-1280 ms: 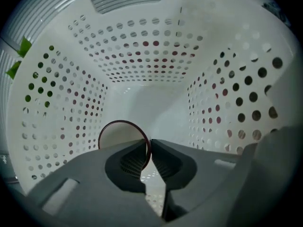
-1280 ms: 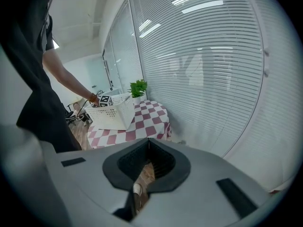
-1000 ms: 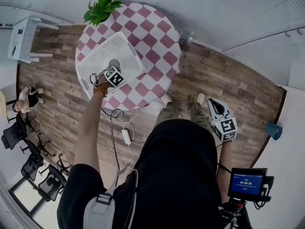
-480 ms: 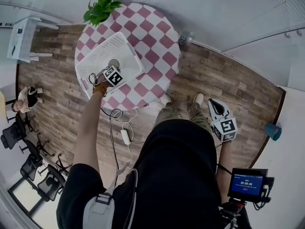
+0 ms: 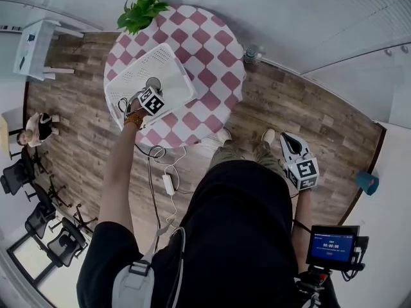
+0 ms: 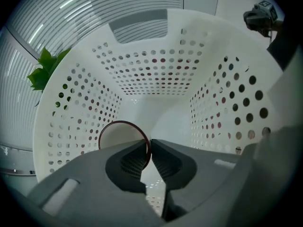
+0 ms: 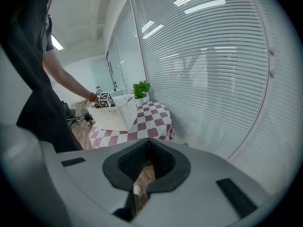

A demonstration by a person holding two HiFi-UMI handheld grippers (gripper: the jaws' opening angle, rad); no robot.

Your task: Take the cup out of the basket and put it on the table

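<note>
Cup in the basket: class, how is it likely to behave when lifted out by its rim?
The cup is probably light: the left tongs pinch only its thin rim. Held at one edge, it may tilt or swing. Its round mouth suggests it could roll if it tipped in the basket.

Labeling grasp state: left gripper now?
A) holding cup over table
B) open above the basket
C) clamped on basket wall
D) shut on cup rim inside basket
D: the left gripper is pinched on the red-rimmed cup, with the white perforated basket walls all around.
</note>
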